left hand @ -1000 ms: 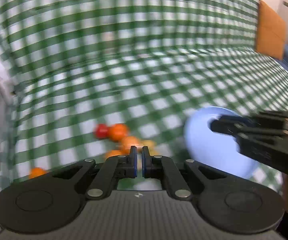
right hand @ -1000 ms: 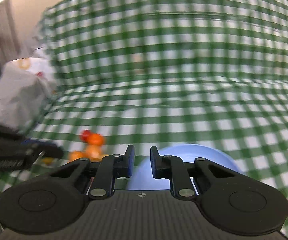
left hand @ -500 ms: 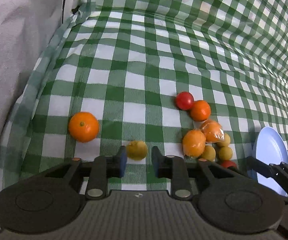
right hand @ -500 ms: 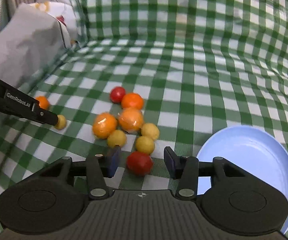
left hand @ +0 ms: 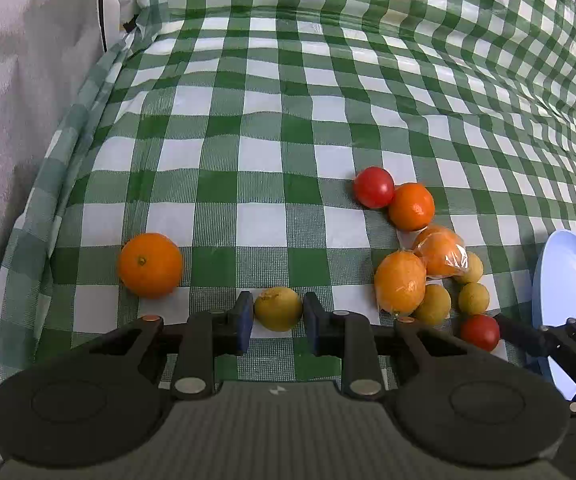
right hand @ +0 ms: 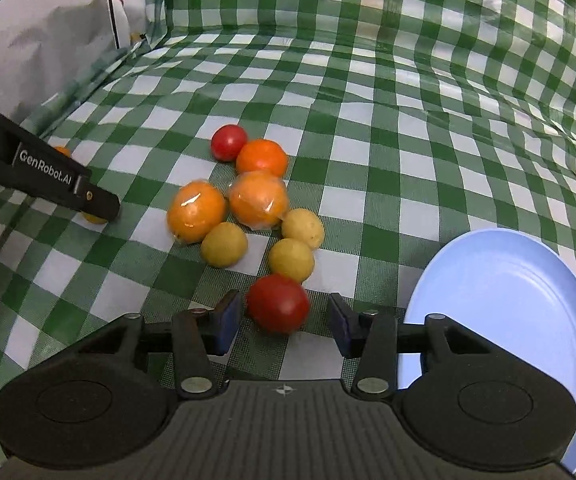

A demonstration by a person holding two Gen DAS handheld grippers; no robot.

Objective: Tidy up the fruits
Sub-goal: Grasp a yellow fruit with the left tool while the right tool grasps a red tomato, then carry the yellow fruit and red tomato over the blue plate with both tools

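Left gripper (left hand: 277, 322) sitting low at centre of the left wrist view, fingers (left hand: 243, 320) having just been closing in, bracketing a small yellow fruit (left hand: 278, 308) with narrow gaps showing on both sides, not pressing on it. Lone orange (left hand: 150, 264) lying at left of that frame, apart from the rest. Cluster lying at right of the frame: red tomato (left hand: 373, 187) touching an unwrapped orange (left hand: 411, 206), two plastic-wrapped oranges (left hand: 400, 282) below them, three small yellow fruits (left hand: 473, 298) beside these.

Right gripper (right hand: 283, 322) showing at lower centre of the right wrist view, fingers (right hand: 227, 318) having just been narrowing, a second red tomato (right hand: 278, 302) lying between them; left pad close to or touching it, right pad clearly apart, so nothing gripped. Light blue plate (right hand: 528, 292) lying at lower right of that frame, bare, just beside the right finger. Left gripper's arm reaching in from the left edge there, hiding most of the yellow fruit.

Everything resting on a green-and-white checked cloth (left hand: 271, 128) over the counter; grey fabric (right hand: 39, 36) bunching in the upper left.
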